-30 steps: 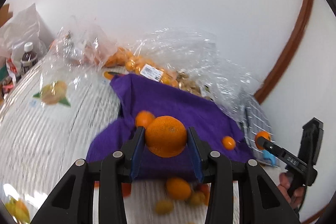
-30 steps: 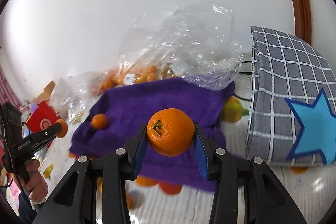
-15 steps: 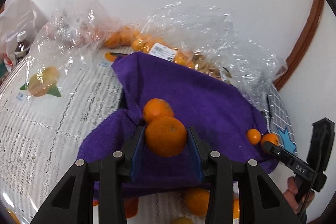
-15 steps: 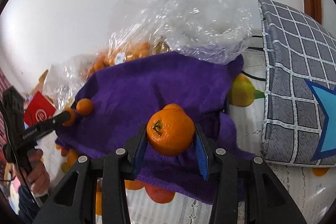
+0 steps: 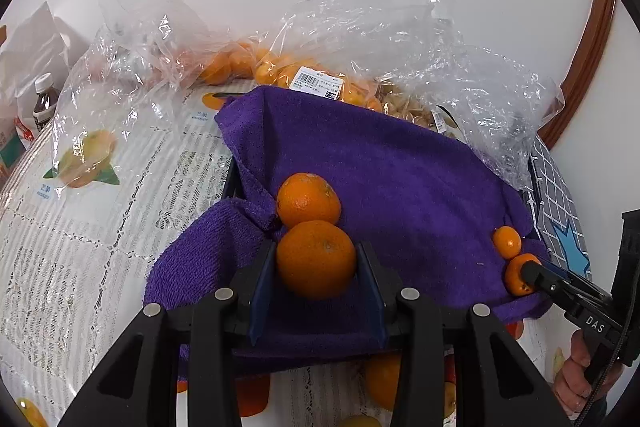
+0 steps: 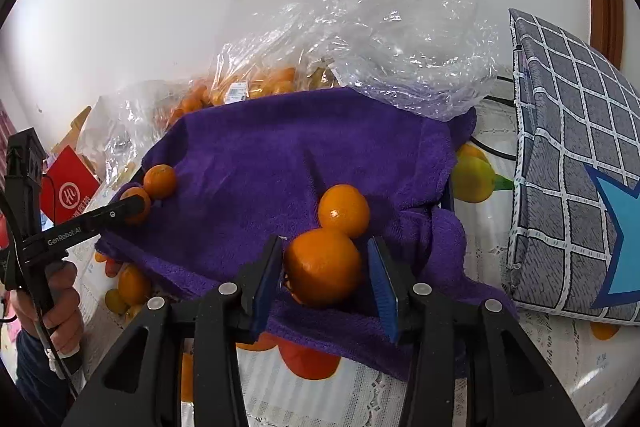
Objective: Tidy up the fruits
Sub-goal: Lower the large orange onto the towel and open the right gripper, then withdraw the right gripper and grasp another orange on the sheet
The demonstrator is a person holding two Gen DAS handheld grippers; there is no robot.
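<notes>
A purple towel [image 5: 392, 179] covers a container on the table. My left gripper [image 5: 316, 267] is shut on an orange [image 5: 316, 259], low over the towel, right behind a second orange [image 5: 308, 201] that lies on it. My right gripper [image 6: 324, 267] has opened around its orange [image 6: 322, 267], which rests on the towel [image 6: 280, 155] with a gap at the right pad, next to another orange [image 6: 344, 211]. The right gripper shows in the left wrist view [image 5: 524, 273] beside a small orange [image 5: 507, 242]. The left gripper shows in the right wrist view [image 6: 136, 207].
Clear plastic bags with many oranges [image 5: 280, 71] lie behind the towel. A grey checked cushion [image 6: 572, 163] with a blue star stands at the right. Loose oranges [image 6: 132, 285] lie on the lace tablecloth in front. A bottle [image 5: 42, 99] stands at far left.
Both grippers came down and forward onto the towel. The right gripper's jaws widened and its orange now rests on the towel. The left gripper still clamps its orange.
</notes>
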